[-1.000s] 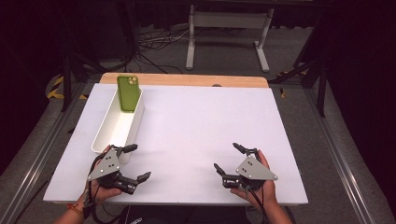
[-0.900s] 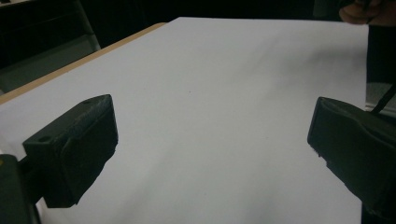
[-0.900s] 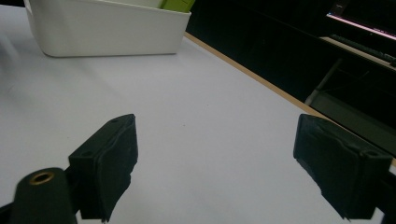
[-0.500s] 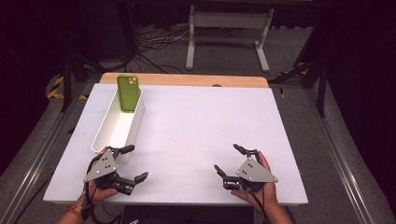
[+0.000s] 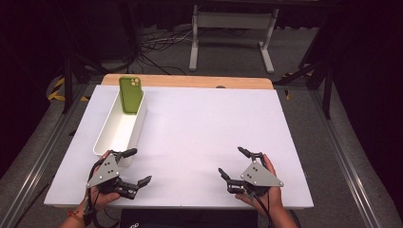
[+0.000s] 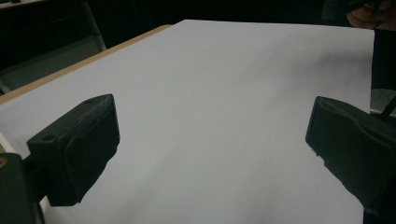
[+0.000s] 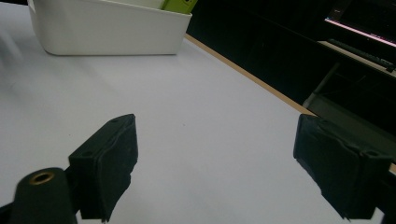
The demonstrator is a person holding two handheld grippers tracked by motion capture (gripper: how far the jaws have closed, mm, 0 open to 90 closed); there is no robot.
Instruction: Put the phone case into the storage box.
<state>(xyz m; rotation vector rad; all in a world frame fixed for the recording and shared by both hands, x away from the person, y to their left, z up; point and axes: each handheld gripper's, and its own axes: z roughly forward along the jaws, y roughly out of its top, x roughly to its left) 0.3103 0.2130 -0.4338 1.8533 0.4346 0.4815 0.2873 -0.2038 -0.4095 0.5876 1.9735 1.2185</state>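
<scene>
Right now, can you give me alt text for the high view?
Two open grippers, left gripper and right gripper, rest near the front edge of a white table. A green phone leans upright in a white bin at the table's left.

left claw [image 6: 212, 154]: jaws wide apart, nothing between | over white table [image 6: 219, 84] | wooden edge far left

A white table top [image 5: 204, 128] with a wooden far edge [image 5: 190, 81] fills the middle of the frame. Around it lies grey floor [image 5: 228, 52], dark at the edges. At upper centre stands a white metal stand [image 5: 231, 33], with black cables [image 5: 157, 45] to its left.
</scene>
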